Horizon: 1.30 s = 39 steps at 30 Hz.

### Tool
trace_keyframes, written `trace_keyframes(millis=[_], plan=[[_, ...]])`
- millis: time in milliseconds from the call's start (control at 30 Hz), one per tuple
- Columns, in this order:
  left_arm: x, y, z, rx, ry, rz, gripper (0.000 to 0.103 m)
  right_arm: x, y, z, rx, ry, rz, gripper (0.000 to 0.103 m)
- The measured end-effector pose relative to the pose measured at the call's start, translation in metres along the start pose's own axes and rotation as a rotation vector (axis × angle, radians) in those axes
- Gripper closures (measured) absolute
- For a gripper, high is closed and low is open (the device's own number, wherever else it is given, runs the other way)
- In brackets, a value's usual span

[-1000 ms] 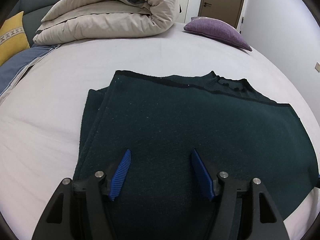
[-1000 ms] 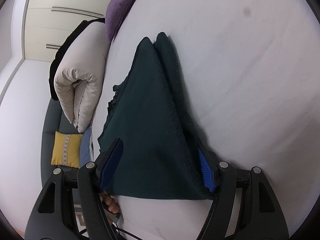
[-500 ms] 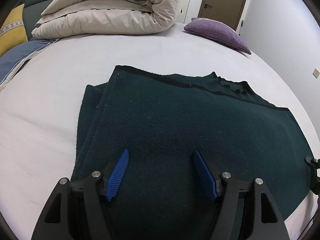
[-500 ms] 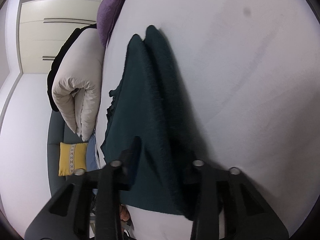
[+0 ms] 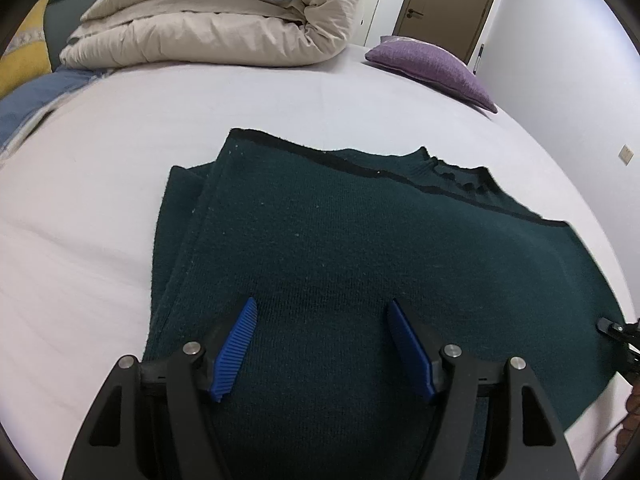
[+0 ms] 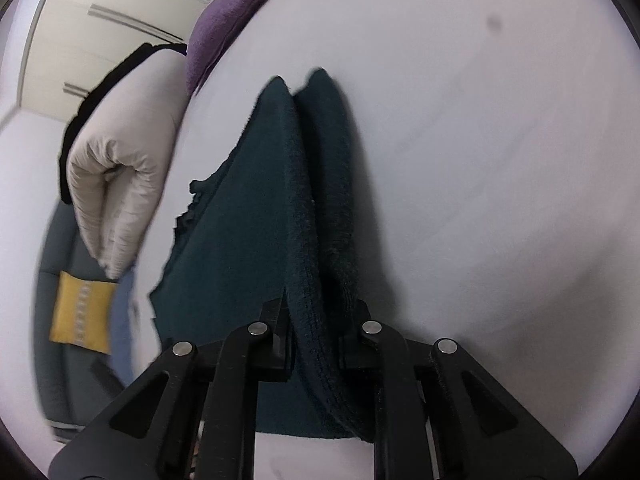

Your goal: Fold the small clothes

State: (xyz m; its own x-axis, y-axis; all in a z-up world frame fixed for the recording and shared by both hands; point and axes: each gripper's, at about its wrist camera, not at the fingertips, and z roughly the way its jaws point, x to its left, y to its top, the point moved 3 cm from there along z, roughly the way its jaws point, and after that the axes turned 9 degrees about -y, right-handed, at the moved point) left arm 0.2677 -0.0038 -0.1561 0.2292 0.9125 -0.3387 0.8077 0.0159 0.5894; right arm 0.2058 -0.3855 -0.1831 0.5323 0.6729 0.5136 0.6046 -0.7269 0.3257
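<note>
Plainly soft, thick and limp, the dark green knit [image 5: 360, 248] lies part-folded mid-bed [image 5: 100, 280], its 4 o'clock edge just pinched by the closing right claw [image 6: 316, 344], while the left claw [image 5: 320, 344] hangs spread over its near hem, a sound second hold.

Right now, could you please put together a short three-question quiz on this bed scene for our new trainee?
1. True or false: the right tool is shut on an edge of the dark green sweater.
2. Which cushion lies near the door in the left wrist view? A) yellow B) purple C) blue
3. Fill the blank: the left tool is ____ above the sweater, gripping nothing.

Key
1. True; its jaws have just been closing and the knit edge is pinched between them.
2. B, the purple cushion.
3. Open.
</note>
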Motion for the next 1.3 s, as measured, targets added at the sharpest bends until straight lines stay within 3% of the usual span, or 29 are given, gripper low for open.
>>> trace_keyframes(millis=[100, 200, 333, 400, 467, 700, 900, 1000, 1067, 1133, 1167, 1233, 1300], plan=[[0.008, 0.005, -0.013, 0.001, -0.079, -0.069, 0.034, 0.034, 0.002, -0.009, -0.064, -0.073, -0.081, 0.09], [0.025, 0.008, -0.023, -0.005, -0.175, -0.161, 0.035, 0.097, -0.008, -0.014, -0.119, -0.126, -0.23, 0.09], [0.043, 0.014, -0.025, 0.015, -0.352, -0.295, 0.032, 0.231, -0.081, 0.004, -0.127, -0.092, -0.688, 0.091], [0.05, 0.018, -0.025, 0.016, -0.44, -0.352, 0.027, 0.269, -0.115, 0.03, -0.075, -0.078, -0.832, 0.091], [0.055, 0.02, -0.023, 0.016, -0.466, -0.38, 0.023, 0.292, -0.141, 0.053, -0.034, -0.074, -0.925, 0.091], [0.046, 0.038, -0.007, 0.054, -0.567, -0.421, 0.013, 0.32, -0.181, 0.076, -0.067, -0.159, -1.075, 0.09], [0.025, 0.058, 0.021, 0.152, -0.517, -0.312, 0.011, 0.317, -0.192, 0.082, -0.095, -0.189, -1.133, 0.09], [0.019, 0.061, 0.03, 0.156, -0.527, -0.296, 0.011, 0.315, -0.199, 0.084, -0.116, -0.188, -1.186, 0.089], [0.018, 0.063, 0.033, 0.145, -0.543, -0.313, 0.013, 0.312, -0.209, 0.083, -0.133, -0.201, -1.242, 0.089], [0.013, 0.064, 0.036, 0.153, -0.566, -0.312, 0.037, 0.313, -0.215, 0.086, -0.138, -0.213, -1.276, 0.088], [0.01, 0.065, 0.039, 0.167, -0.578, -0.309, 0.044, 0.314, -0.217, 0.087, -0.142, -0.216, -1.292, 0.088], [0.002, 0.061, 0.045, 0.201, -0.593, -0.292, 0.07, 0.313, -0.223, 0.083, -0.147, -0.205, -1.311, 0.086], [-0.005, 0.056, 0.05, 0.212, -0.555, -0.264, 0.08, 0.315, -0.227, 0.08, -0.156, -0.193, -1.333, 0.085]])
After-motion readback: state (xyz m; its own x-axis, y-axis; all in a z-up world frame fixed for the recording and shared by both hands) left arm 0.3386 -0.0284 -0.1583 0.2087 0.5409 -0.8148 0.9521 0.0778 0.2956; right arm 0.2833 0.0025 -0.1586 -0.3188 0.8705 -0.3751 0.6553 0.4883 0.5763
